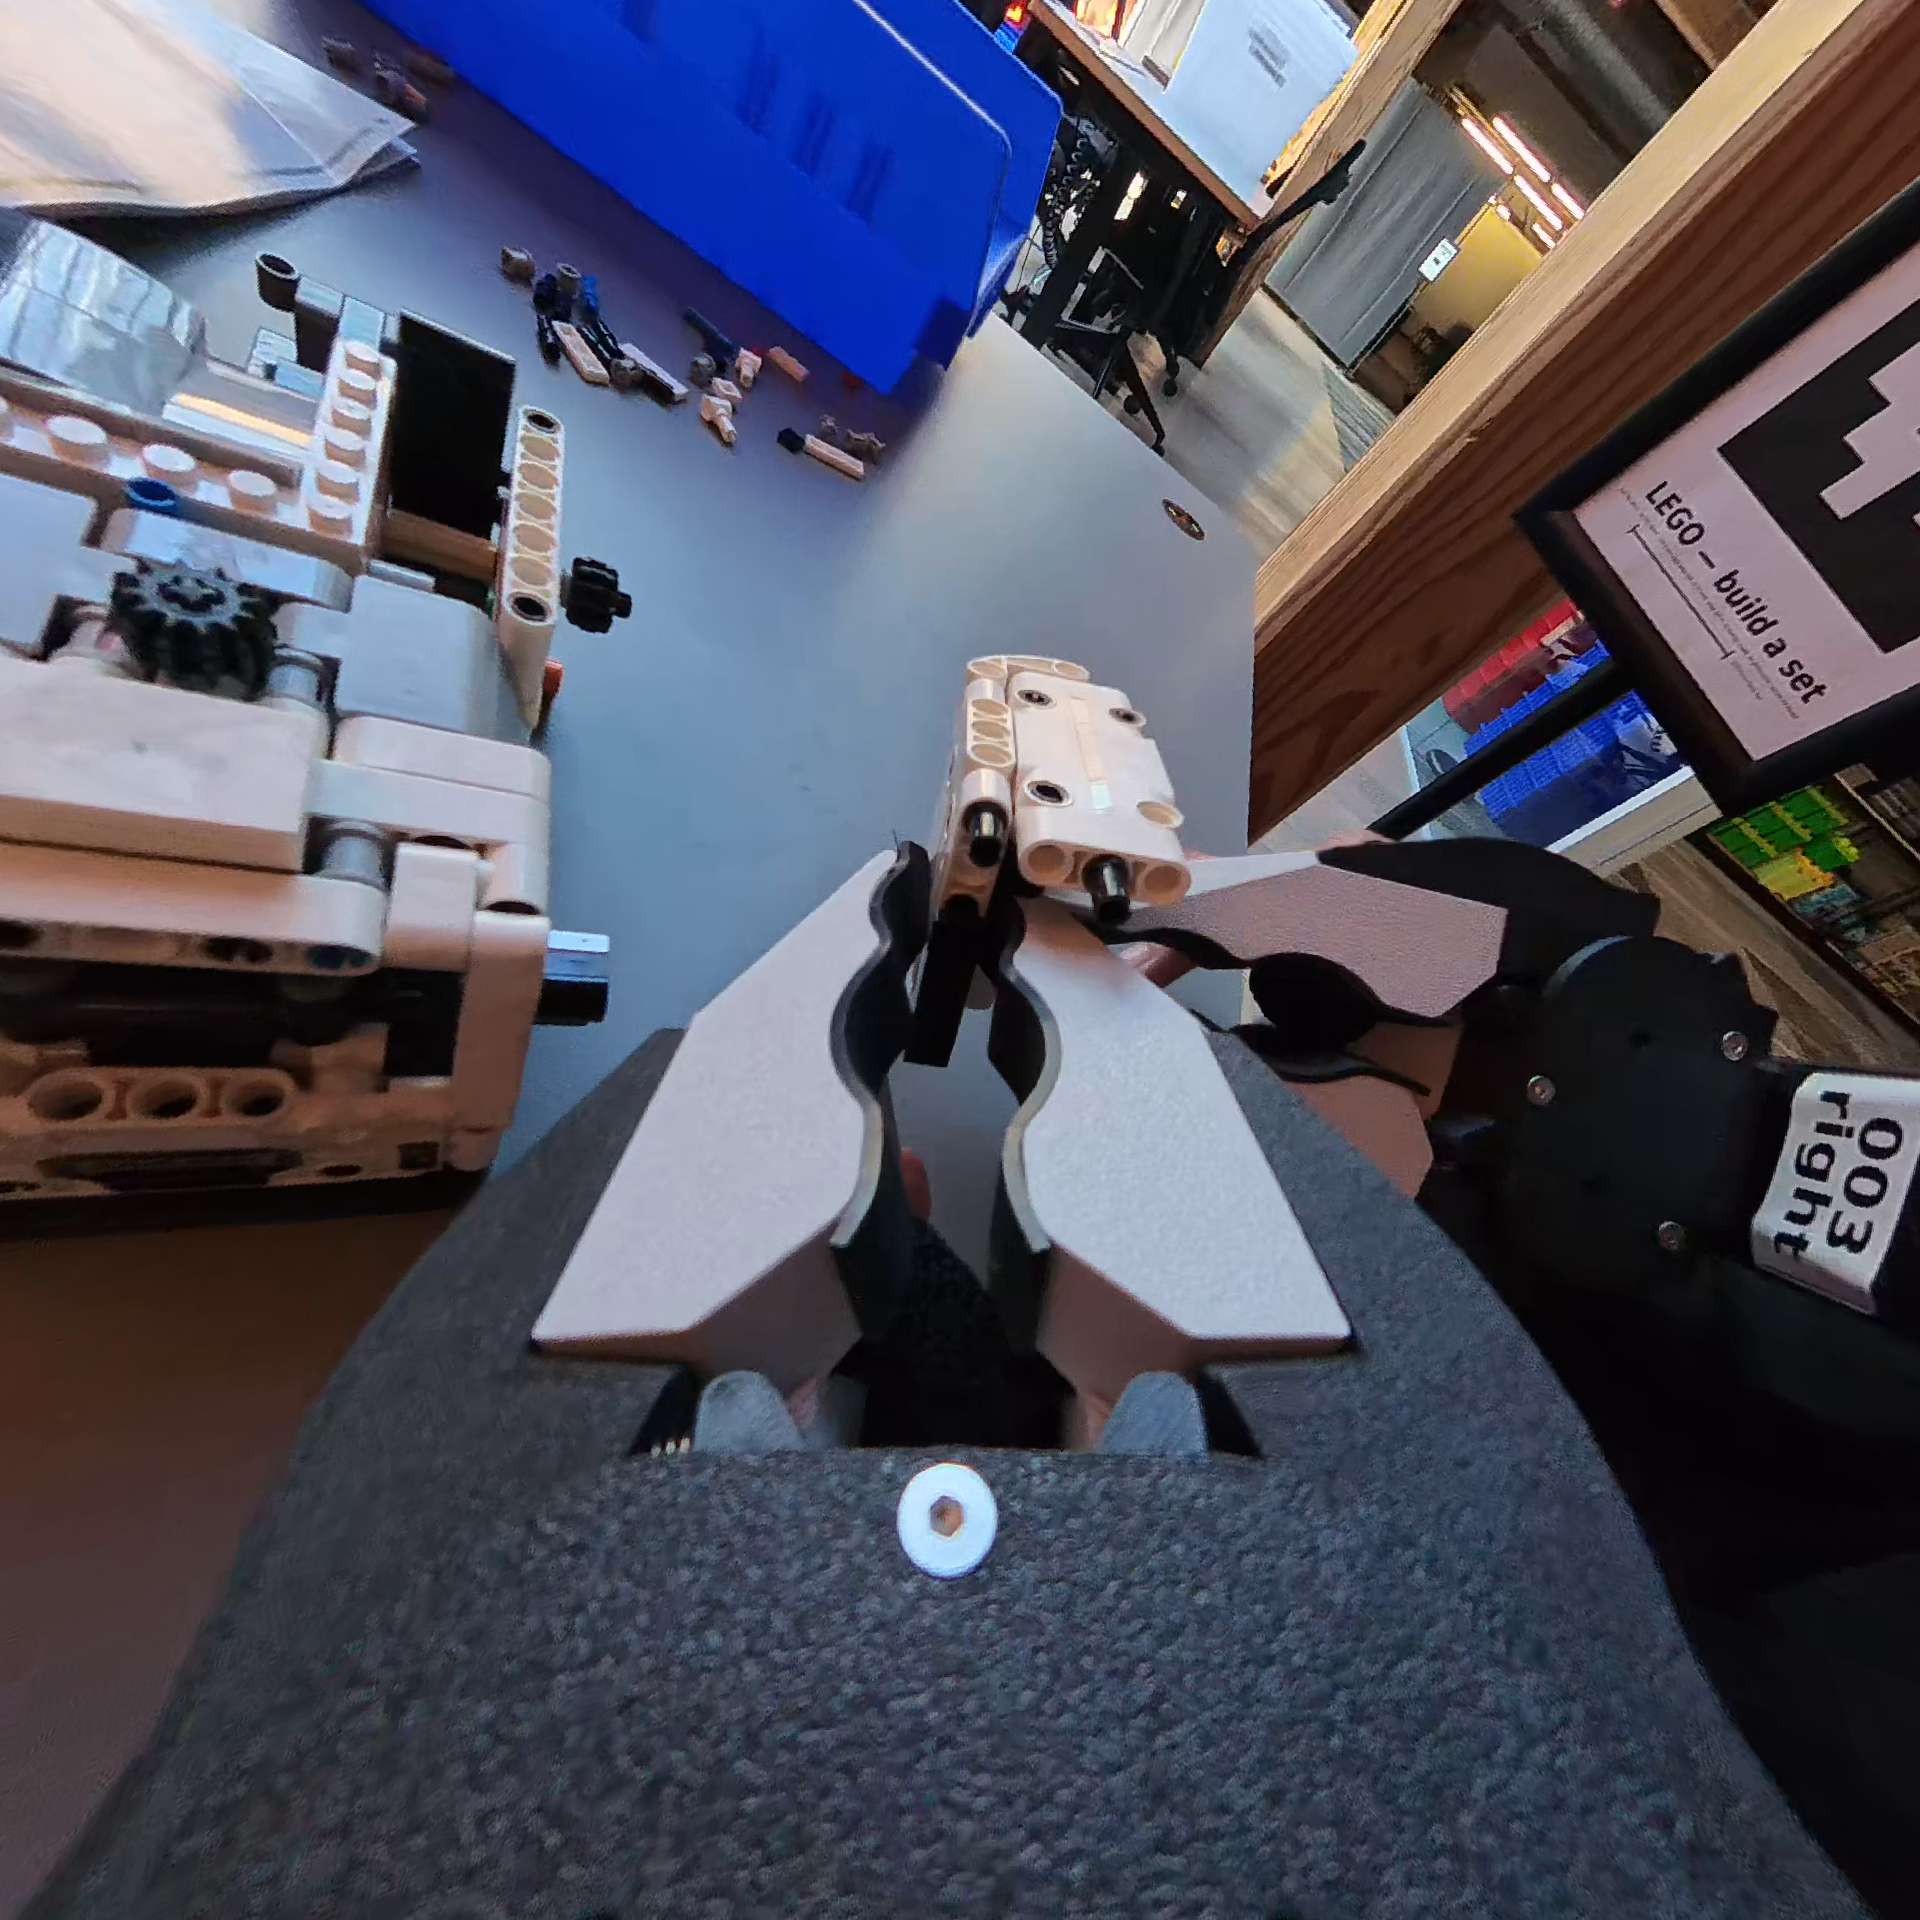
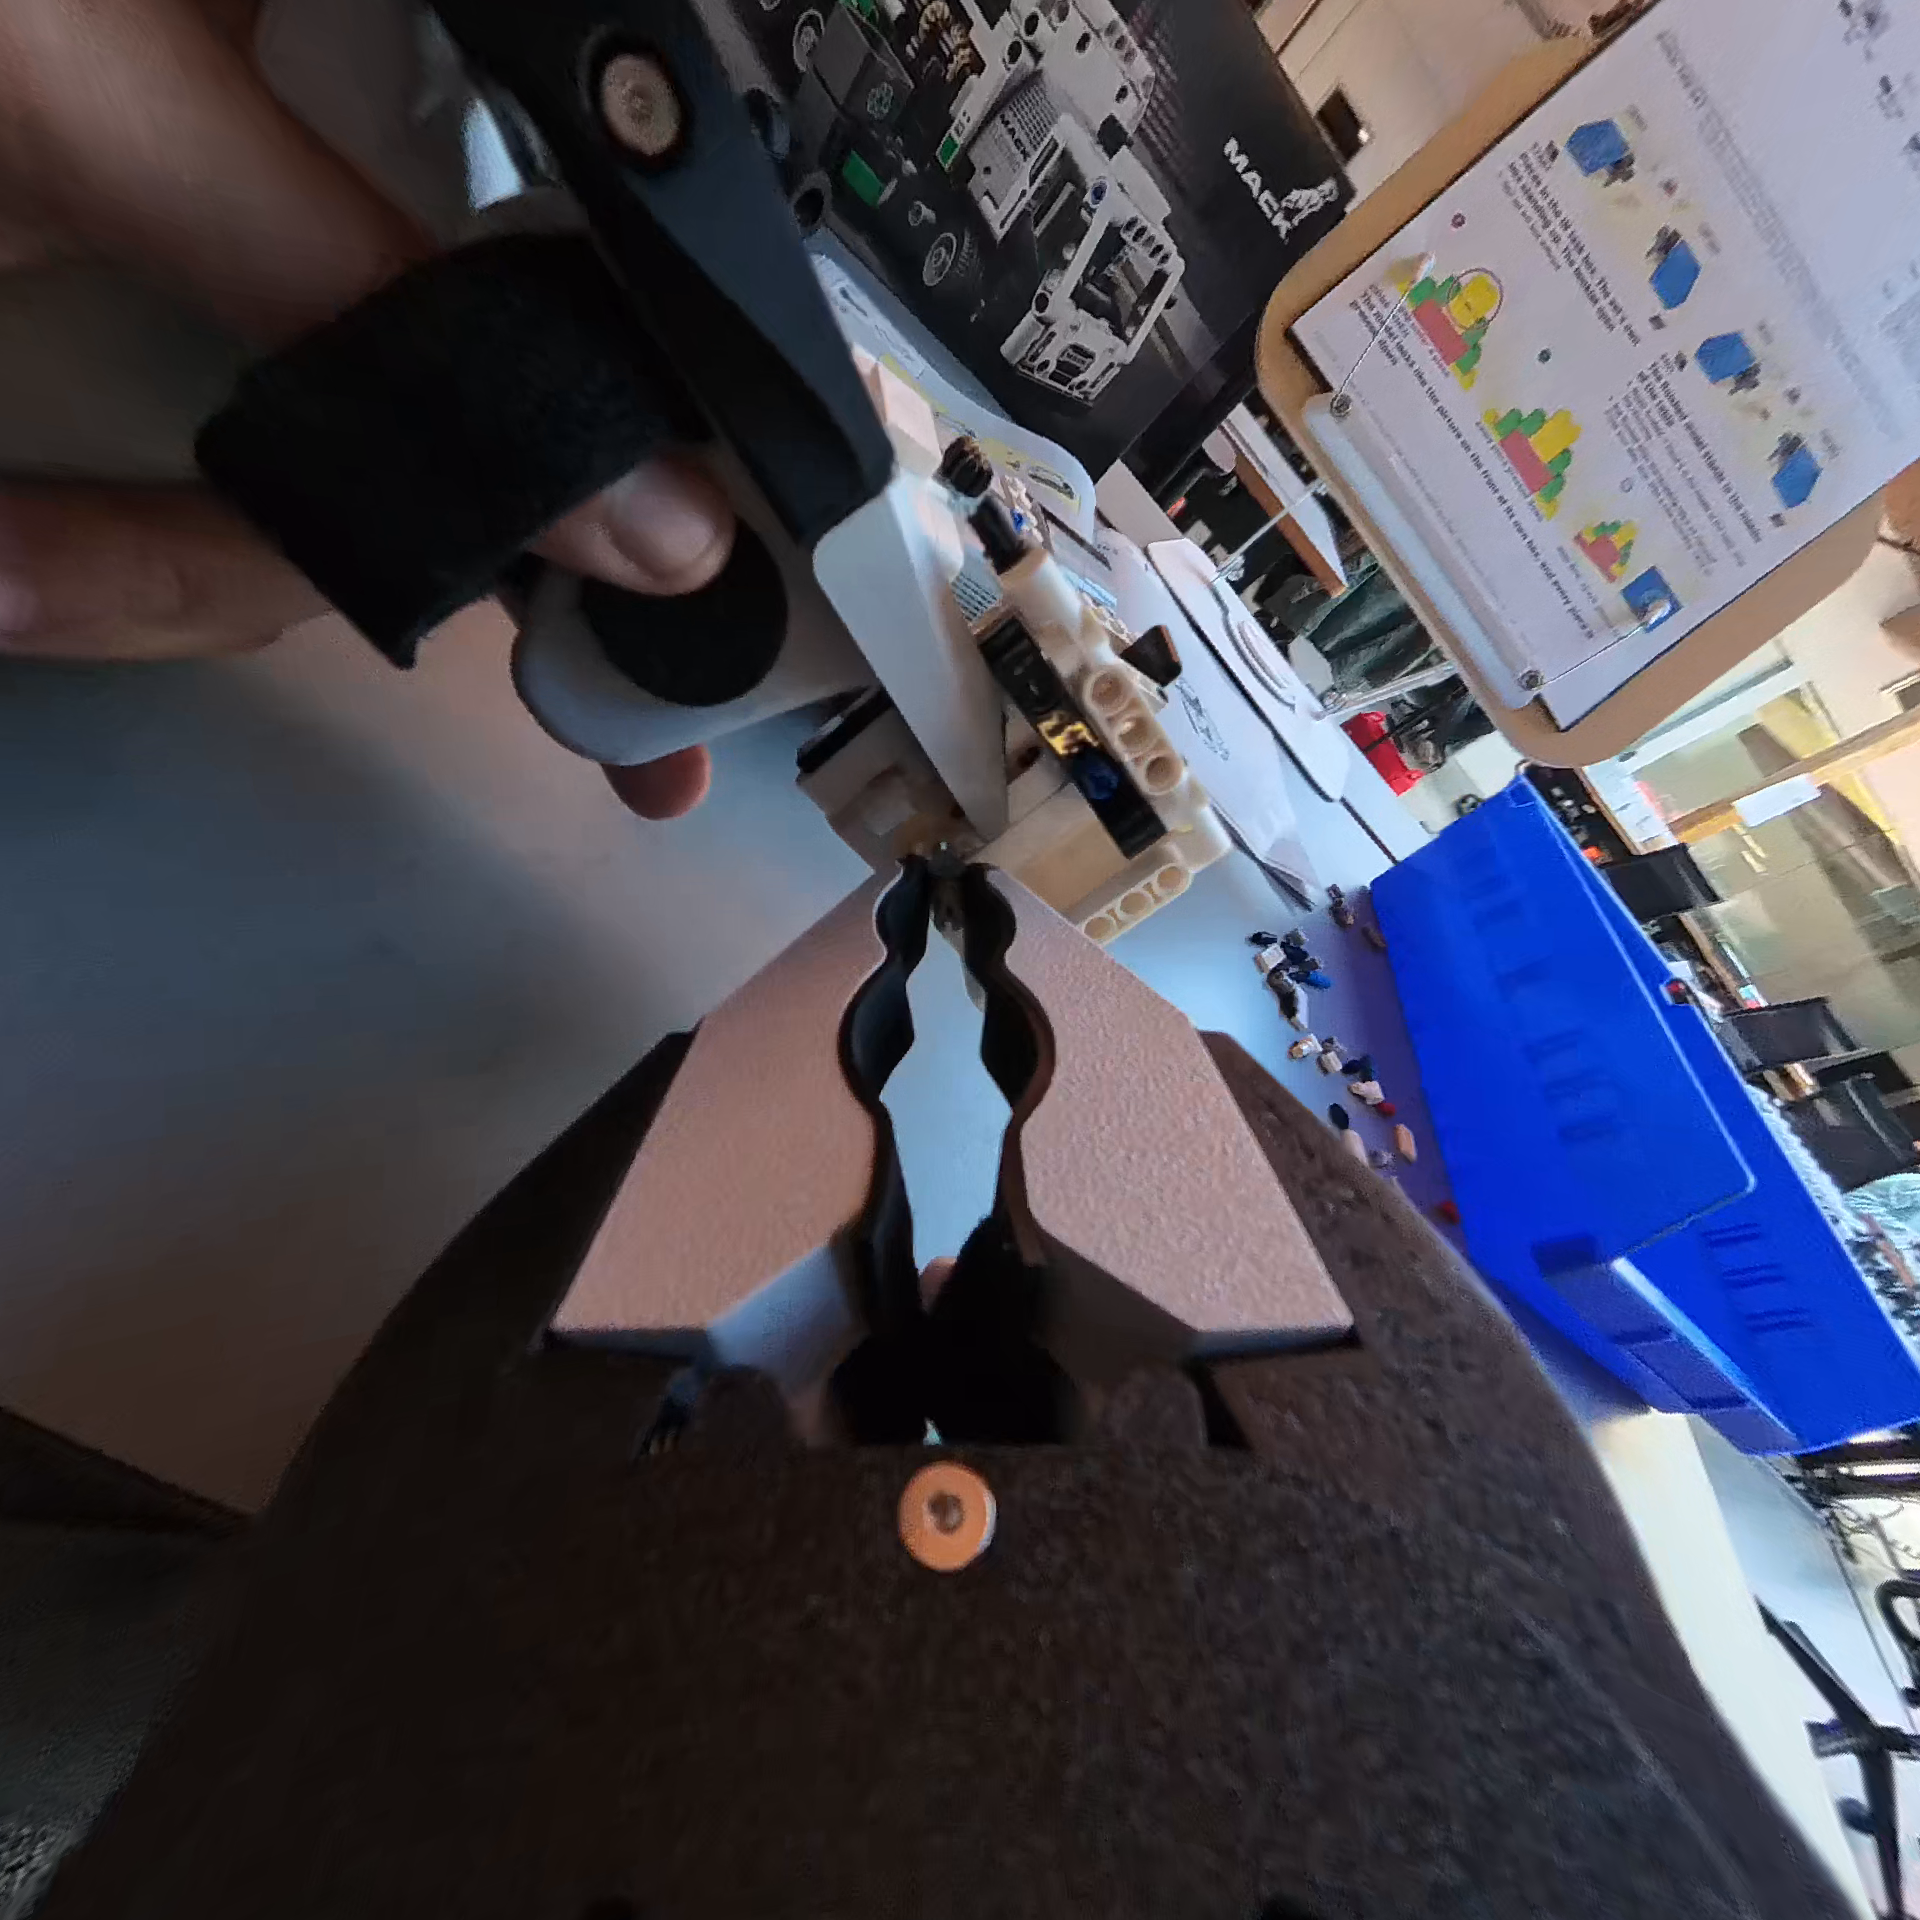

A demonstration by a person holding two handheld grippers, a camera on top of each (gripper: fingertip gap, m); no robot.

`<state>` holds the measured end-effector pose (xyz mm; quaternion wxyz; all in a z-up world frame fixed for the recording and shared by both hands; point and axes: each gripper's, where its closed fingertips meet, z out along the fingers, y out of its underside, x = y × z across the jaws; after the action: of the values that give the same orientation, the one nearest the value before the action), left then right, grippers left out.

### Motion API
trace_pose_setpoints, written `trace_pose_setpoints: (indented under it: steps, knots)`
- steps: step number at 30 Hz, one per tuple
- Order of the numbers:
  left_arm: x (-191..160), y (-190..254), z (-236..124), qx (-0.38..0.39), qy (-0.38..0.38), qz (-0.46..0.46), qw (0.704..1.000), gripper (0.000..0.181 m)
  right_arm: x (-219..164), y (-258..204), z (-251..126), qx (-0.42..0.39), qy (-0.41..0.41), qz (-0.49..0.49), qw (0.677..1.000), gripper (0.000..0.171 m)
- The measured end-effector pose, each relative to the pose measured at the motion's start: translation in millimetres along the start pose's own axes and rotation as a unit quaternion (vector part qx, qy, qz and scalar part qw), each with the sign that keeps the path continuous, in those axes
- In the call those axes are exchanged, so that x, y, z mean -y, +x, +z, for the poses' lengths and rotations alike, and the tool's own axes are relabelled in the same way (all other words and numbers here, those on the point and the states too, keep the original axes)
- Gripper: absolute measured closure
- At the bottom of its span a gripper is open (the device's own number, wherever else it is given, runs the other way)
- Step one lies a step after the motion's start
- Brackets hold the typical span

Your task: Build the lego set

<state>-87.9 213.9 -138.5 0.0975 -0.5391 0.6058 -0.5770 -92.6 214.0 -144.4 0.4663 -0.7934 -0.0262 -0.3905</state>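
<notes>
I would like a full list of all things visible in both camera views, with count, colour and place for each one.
Small subassembly: one, cream, held above the table between both grippers.
Large model: one, cream and grey, table left.
Loose pieces: many, mixed colours, beside the bin.
Bin: one, blue, table far edge.
Table: one, grey.
Framed sign: one, black-and-white, right.
Instruction board: one, white, upright.
Left gripper: shut on the subassembly.
Right gripper: tips nearly closed at the subassembly.

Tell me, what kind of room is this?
Probably a workshop or lab set up for Lego building: a grey table strewn with loose Lego pieces, a blue storage bin, and a printed building guide on a stand.
</notes>
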Motion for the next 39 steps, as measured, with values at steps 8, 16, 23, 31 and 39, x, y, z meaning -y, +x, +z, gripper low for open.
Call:
trace_pose_setpoints:
  steps: [8,16,23,31,39]
  knots:
    - [-1,5,1,-0.006,-0.001,0.013,1.0,0.174,6,4,-4,0.091,0.028,0.185,0.978,0.165]
    - [0,10,0,-0.064,0.0,-0.066,0.996,0.173,7,5,-8,0.036,0.041,0.068,0.996,0.165]
    - [9,18,-6,-0.142,0.013,-0.132,0.981,0.173,16,8,-15,0.049,0.094,0.069,0.992,0.165]
    - [9,24,-7,-0.171,0.006,-0.143,0.975,0.173,18,9,-20,-0.014,0.126,-0.051,0.991,0.165]
    - [11,23,-8,-0.175,0.011,-0.152,0.973,0.174,20,11,-21,-0.026,0.125,-0.084,0.988,0.165]
